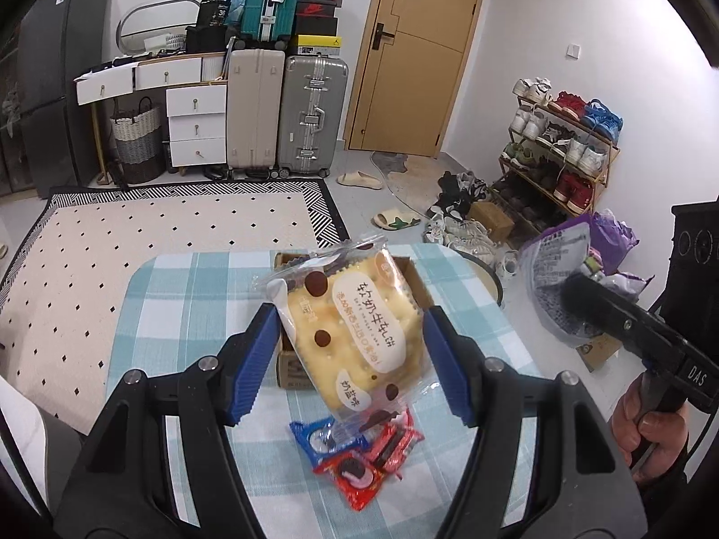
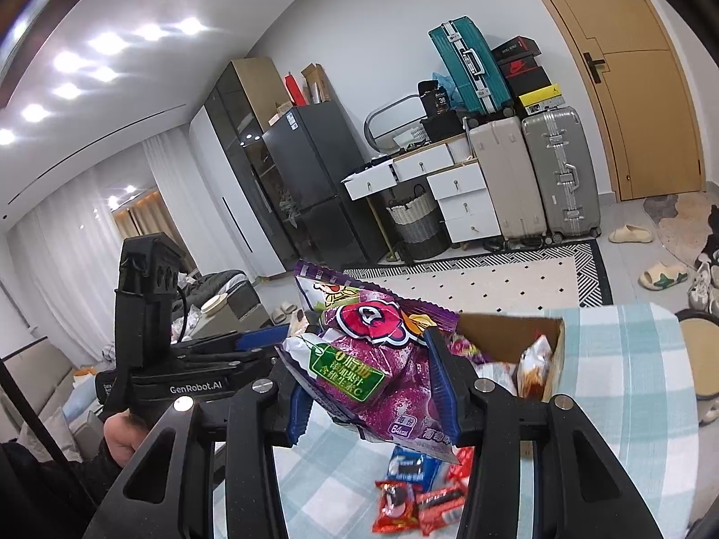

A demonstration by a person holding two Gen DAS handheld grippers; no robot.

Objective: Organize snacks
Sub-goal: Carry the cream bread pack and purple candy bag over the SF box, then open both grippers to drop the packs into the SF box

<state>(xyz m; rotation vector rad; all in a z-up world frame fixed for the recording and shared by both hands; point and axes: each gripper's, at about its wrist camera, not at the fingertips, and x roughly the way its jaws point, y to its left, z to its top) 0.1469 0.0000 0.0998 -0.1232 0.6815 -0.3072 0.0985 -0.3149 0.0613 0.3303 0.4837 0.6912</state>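
Observation:
My left gripper [image 1: 348,359] is shut on a clear packet of yellow cracker sandwich [image 1: 350,332] with brown dots, held above the table in front of a cardboard box [image 1: 415,283]. My right gripper [image 2: 373,386] is shut on a purple jelly snack bag [image 2: 373,359], held above the table beside the same box [image 2: 508,328], which holds several snacks. The purple bag also shows at the right of the left wrist view [image 1: 555,278]. Small red and blue cookie packets [image 1: 355,458] lie on the checked tablecloth below; they also show in the right wrist view [image 2: 418,489].
The table has a blue and white checked cloth [image 1: 179,314]. Beyond it are a dotted rug [image 1: 157,242], suitcases [image 1: 310,117], a white drawer unit [image 1: 197,121], a door [image 1: 422,45] and a shoe rack [image 1: 561,157]. A stool [image 2: 699,341] stands at the table's right.

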